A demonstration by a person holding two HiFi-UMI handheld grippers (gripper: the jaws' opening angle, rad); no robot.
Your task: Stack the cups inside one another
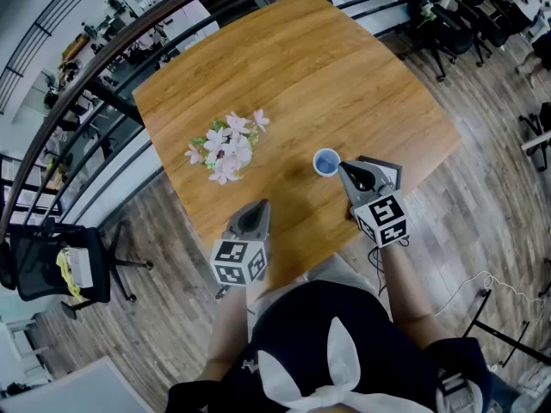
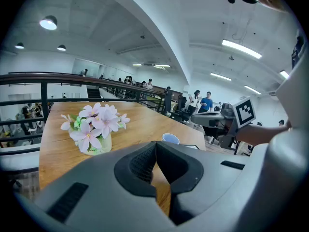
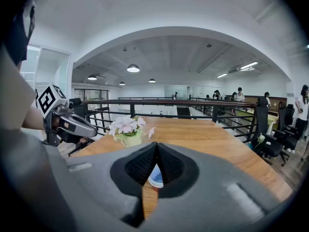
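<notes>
A light blue cup (image 1: 326, 163) stands upright on the wooden table (image 1: 327, 67), towards its near right edge. I cannot tell whether it is one cup or several nested. My right gripper (image 1: 343, 169) is shut and empty, its tips right beside the cup on the near side. In the right gripper view the cup (image 3: 155, 177) shows just past the closed tips (image 3: 156, 145). My left gripper (image 1: 261, 205) hovers at the table's near edge, left of the cup, shut with nothing in it (image 2: 155, 144). From there the cup (image 2: 170, 138) shows ahead and slightly right.
A small pot of pink and white flowers (image 1: 225, 147) stands left of the cup. A dark railing (image 1: 103, 93) runs along the table's left and far sides. Office chairs (image 1: 52, 269) stand on the plank floor at left, others at top right (image 1: 448, 15).
</notes>
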